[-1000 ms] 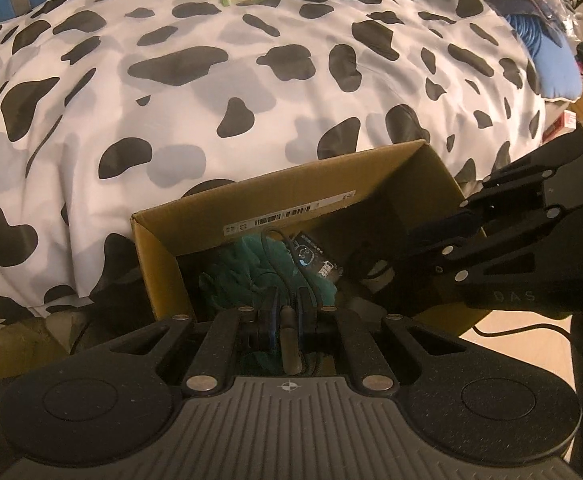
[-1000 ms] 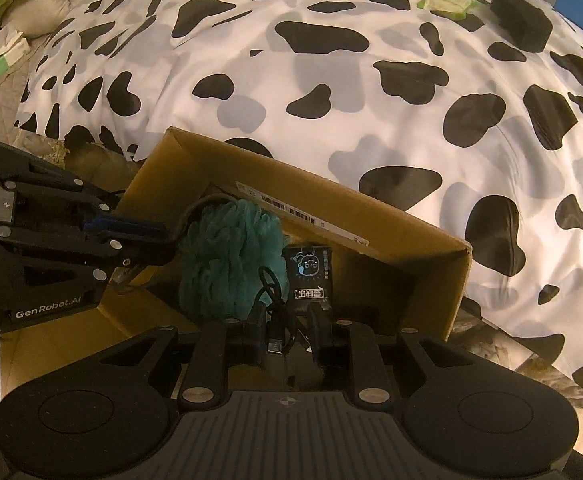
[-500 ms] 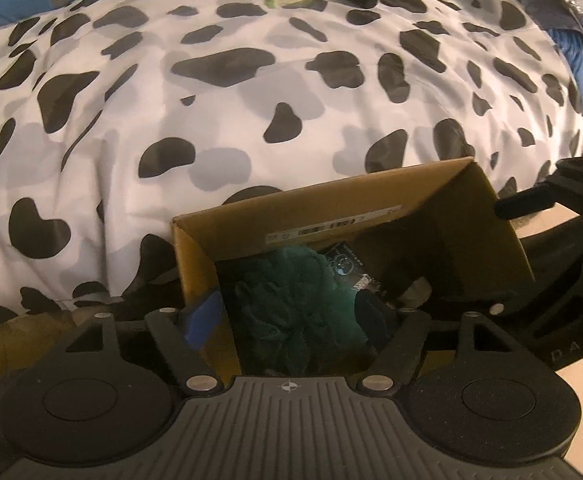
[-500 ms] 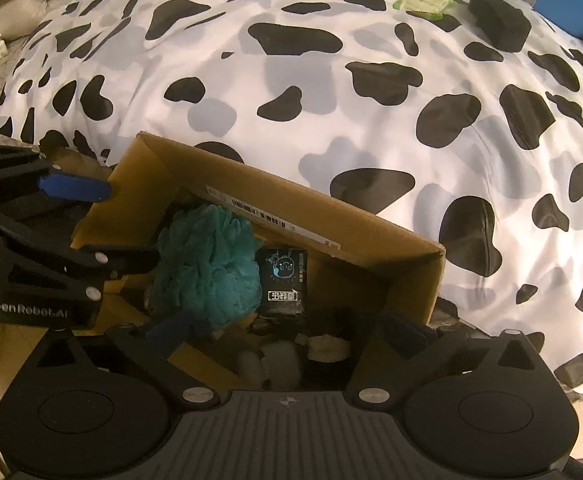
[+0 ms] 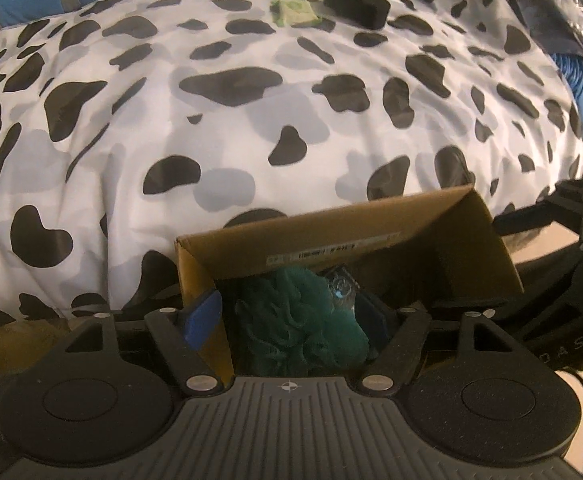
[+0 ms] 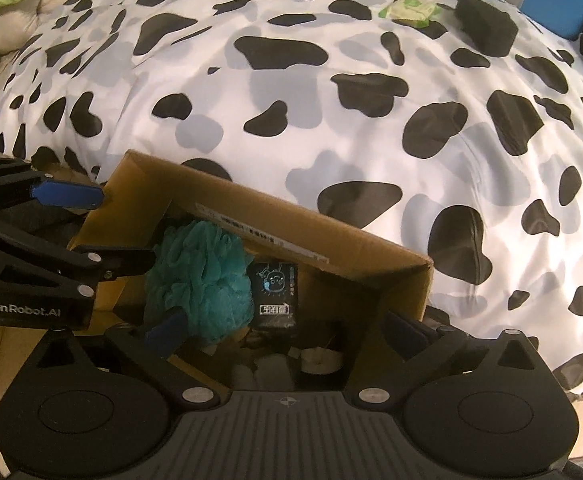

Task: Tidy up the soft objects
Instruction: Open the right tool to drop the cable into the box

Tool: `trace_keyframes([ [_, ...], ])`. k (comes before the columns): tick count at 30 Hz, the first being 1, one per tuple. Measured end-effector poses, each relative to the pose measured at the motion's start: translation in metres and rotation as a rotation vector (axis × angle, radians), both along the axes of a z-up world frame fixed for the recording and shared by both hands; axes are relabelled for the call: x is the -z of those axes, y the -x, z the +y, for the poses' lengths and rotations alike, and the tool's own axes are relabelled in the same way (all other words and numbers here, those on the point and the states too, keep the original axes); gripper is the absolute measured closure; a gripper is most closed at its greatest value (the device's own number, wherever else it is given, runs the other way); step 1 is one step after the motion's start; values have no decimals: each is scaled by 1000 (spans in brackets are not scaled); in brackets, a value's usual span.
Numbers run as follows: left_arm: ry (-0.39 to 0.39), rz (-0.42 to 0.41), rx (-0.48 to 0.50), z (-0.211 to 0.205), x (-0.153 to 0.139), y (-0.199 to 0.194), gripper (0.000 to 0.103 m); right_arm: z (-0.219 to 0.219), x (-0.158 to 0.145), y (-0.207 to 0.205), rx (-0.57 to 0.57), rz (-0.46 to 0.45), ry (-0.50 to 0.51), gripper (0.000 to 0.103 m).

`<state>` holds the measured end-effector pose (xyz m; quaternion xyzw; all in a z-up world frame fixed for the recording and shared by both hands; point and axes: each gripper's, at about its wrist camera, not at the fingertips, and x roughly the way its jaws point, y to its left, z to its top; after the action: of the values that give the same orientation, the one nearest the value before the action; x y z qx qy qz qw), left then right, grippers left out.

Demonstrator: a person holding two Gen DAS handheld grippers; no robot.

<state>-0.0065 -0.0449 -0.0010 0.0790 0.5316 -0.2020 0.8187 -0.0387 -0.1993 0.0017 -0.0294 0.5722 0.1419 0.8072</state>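
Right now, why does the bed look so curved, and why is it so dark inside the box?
Left wrist view: the fisheye lens bulges the cow-print duvet and darkens the corners; the cardboard box shades its own inside, so the teal pouf looks dim. Right wrist view: same bulge; the pouf shows clearer, and the far duvet looks soft.

wrist views close above shared box (image 5: 371, 236)

I count one cardboard box (image 6: 331, 240), one teal bath pouf (image 6: 203, 280) and one black packet (image 6: 275, 294) inside it, plus one green packet (image 6: 409, 8) and one black block (image 6: 485, 24) on the bed.
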Motion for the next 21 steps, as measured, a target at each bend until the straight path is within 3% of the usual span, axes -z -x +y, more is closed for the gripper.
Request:
trace_keyframes([
  [6,42,-31,-31,6,-6,-2,30,-1,-2,-4,26,-19,-5,0],
  [21,26,-89,-65,11,-14,-7,30,-7,-10,-10,80,-79,-6,0],
])
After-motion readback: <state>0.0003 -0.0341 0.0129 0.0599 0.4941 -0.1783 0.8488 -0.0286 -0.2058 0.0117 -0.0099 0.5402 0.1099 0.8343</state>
